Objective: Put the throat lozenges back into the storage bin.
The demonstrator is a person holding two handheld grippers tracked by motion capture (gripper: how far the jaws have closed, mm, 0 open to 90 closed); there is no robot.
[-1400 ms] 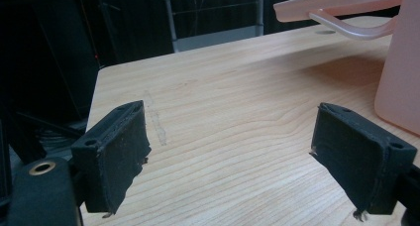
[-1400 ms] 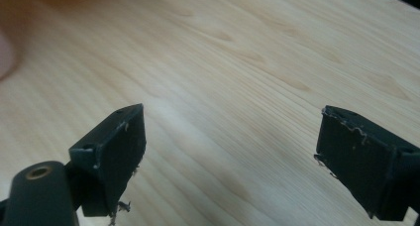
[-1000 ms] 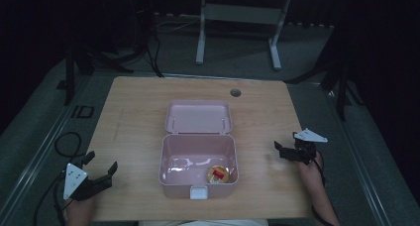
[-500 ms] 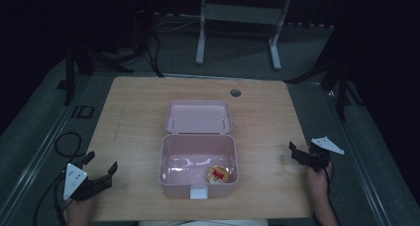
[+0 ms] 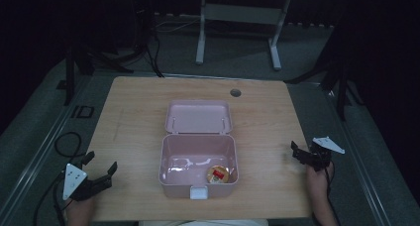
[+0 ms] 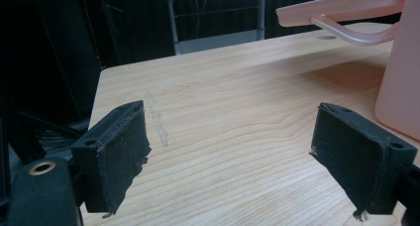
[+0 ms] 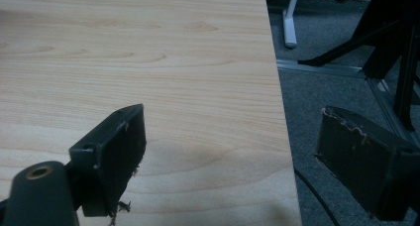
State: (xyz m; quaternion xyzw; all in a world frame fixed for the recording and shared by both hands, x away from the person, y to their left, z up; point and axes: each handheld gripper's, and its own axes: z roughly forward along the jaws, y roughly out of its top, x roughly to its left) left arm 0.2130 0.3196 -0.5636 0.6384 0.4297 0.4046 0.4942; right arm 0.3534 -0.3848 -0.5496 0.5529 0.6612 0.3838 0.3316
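A pink box [image 5: 198, 164] stands open at the middle of the wooden table [image 5: 138, 112], nearer the person's edge. Its long axis runs left to right; its lid [image 5: 199, 117] is hinged back on the far side and its white latch [image 5: 199, 192] faces the person. Inside the box, in the near right corner, lies one small round item with a red label [image 5: 218, 173]; the rest of the box floor is bare.

The left gripper [image 5: 100, 171] sits well left of the box at the table's near left corner, jaws spread wide and empty. In the left gripper view [image 6: 228, 151] the box wall [image 6: 403, 77] is just right of the right jaw, apart from it.

The right gripper [image 5: 301, 154] sits well right of the box, at the table's right edge [image 7: 277, 112], jaws wide and empty [image 7: 228, 156].
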